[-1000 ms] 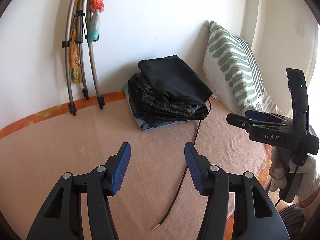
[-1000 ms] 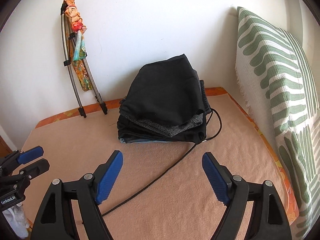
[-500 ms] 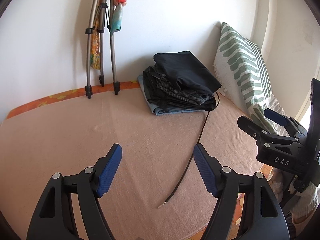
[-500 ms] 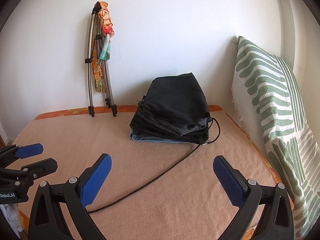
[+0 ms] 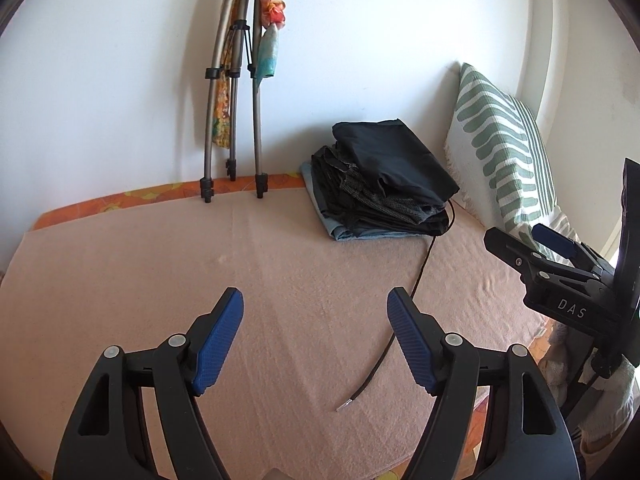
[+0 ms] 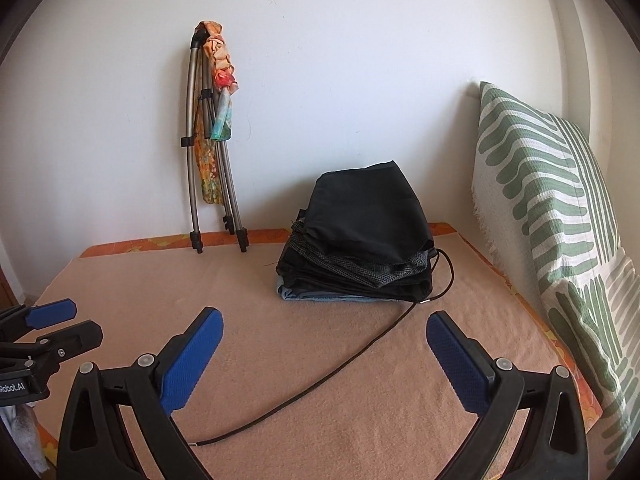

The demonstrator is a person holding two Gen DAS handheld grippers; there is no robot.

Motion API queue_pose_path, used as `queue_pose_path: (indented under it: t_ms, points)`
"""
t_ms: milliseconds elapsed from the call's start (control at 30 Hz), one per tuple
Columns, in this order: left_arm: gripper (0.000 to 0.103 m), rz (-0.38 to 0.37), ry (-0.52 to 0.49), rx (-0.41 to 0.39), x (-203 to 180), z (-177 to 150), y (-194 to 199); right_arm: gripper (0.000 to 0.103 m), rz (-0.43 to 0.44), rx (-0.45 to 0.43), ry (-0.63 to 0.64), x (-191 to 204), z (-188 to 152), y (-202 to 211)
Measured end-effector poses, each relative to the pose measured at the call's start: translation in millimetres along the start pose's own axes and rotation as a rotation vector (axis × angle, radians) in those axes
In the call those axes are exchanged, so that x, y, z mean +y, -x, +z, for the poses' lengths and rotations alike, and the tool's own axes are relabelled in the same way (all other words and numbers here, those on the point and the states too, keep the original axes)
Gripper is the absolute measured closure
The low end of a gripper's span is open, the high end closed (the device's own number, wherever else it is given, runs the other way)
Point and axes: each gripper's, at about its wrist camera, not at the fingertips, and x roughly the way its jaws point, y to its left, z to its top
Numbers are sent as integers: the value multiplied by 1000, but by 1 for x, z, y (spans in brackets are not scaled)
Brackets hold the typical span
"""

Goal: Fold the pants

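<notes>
a peach blanket (image 6: pixel 320 380) covers the bed against a white wall (image 6: pixel 360 80). the folded pants (image 6: pixel 360 240) sit in a dark stack at the far side, near the striped pillow (image 6: pixel 540 220) (a black cord (image 6: pixel 320 376) trails from the stack across the blanket). the left gripper (image 5: pixel 316 340) hovers over bare blanket, jaws spread, holding nothing. the right gripper (image 6: pixel 324 352) is likewise spread and empty, well short of the stack. folded metal legs (image 5: pixel 232 100) lean on the wall.

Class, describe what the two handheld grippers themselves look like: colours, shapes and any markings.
Both are black plastic frames with triangular cut-outs, silver pivot screws and ribbed blue finger pads. The left gripper appears again in the right view, printed with white text ending "obot.AI". The right gripper shows white letters "DAS" in the left view, above a white glove.
</notes>
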Motion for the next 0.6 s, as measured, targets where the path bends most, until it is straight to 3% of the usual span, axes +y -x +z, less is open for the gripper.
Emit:
queue_pose_path:
  t_ms: [267,333,467,600]
  points:
    - [28,1,-8,19,-7,-6,-1,0,2,-13,19,8,1,4]
    - [20,3,-3,10,-6,-7,1,0,-1,-20,18,8,1,6]
    - [18,31,-14,-17,-7,-7,4,0,12,-19,-6,5,2,6]
    - [3,27,-3,-6,-4,-9,1,0,8,-18,-14,4,3,5]
